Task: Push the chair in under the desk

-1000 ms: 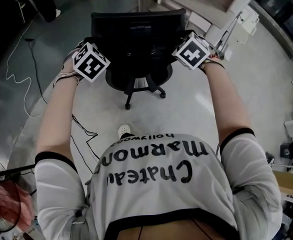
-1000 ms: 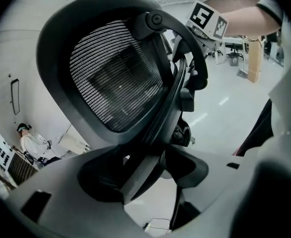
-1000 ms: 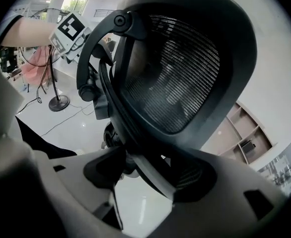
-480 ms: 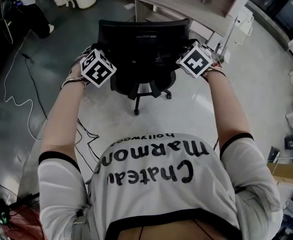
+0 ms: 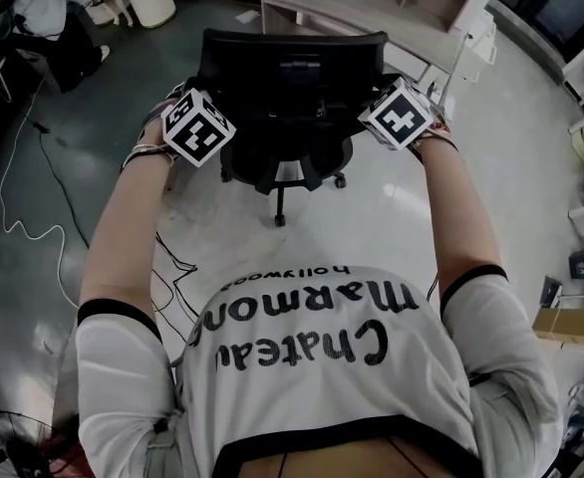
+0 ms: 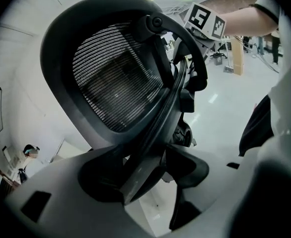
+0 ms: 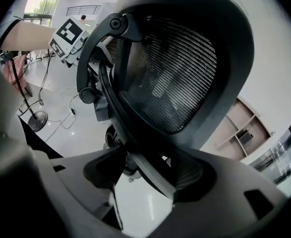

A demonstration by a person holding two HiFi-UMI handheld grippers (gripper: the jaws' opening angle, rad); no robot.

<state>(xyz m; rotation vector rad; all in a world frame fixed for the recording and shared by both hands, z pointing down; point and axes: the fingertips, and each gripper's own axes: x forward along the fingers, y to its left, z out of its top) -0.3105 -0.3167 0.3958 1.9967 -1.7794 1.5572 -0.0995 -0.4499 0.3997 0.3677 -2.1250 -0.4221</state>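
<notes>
The pale, glossy floor [image 5: 402, 217] fills most of what lies below me, and it turns darker grey off to my left. One desk [image 5: 357, 3] stands ahead, its light wooden tabletop along the top of the head view.

One black office chair [image 5: 290, 78] stands on the floor just in front of the desk. Its mesh back faces me and its seat side faces the desk. I cannot tell whether the seat reaches under the tabletop. Its star base [image 5: 280, 177] shows below the back, with one leg pointing toward me.

I hold two grippers, one at each side edge of the chair's back. My left gripper [image 6: 145, 182] has its jaws wide apart. The back's frame edge runs between them, and floor shows between the frame and one pad, so they are not clamped. My right gripper [image 7: 150, 185] stands the same way on the other edge, jaws apart astride the frame.

There are two marker cubes, one on each gripper: the left cube [image 5: 198, 127] and the right cube [image 5: 401, 114].

One thin pale cable [image 5: 18, 207] snakes over the dark floor, and one dark cable [image 5: 167, 267] lies beside my left arm.
</notes>
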